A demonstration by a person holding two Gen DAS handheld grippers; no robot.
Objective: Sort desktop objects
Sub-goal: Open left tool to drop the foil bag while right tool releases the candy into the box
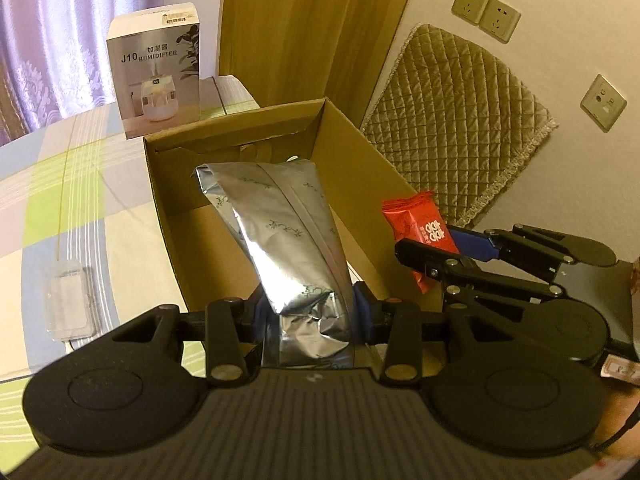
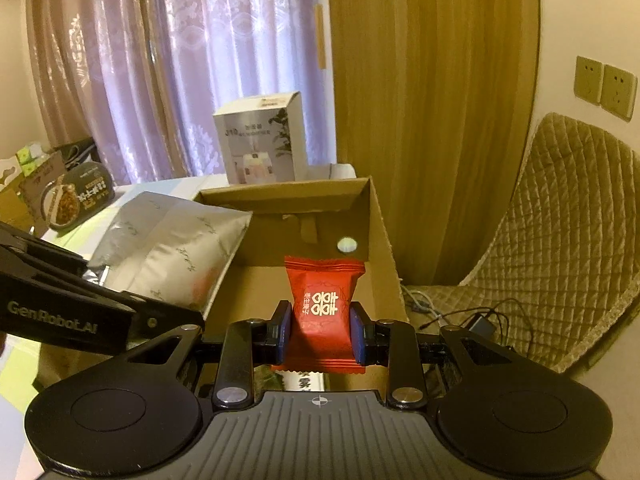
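We hold both packets over the open cardboard box (image 1: 352, 176), presumably to drop them in. Our left gripper (image 1: 308, 316) is clamped on the silver foil pouch (image 1: 288, 232), which leans over the box's near wall; our right gripper (image 2: 320, 332) pinches the red candy packet (image 2: 322, 308) above the right side. Only the right wrist view shows the food tub (image 2: 76, 200) far left; only the left shows the clear plastic packet (image 1: 70, 304).

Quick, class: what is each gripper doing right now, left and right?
Left gripper: closed on the silver foil pouch.
Right gripper: closed on the red candy packet.
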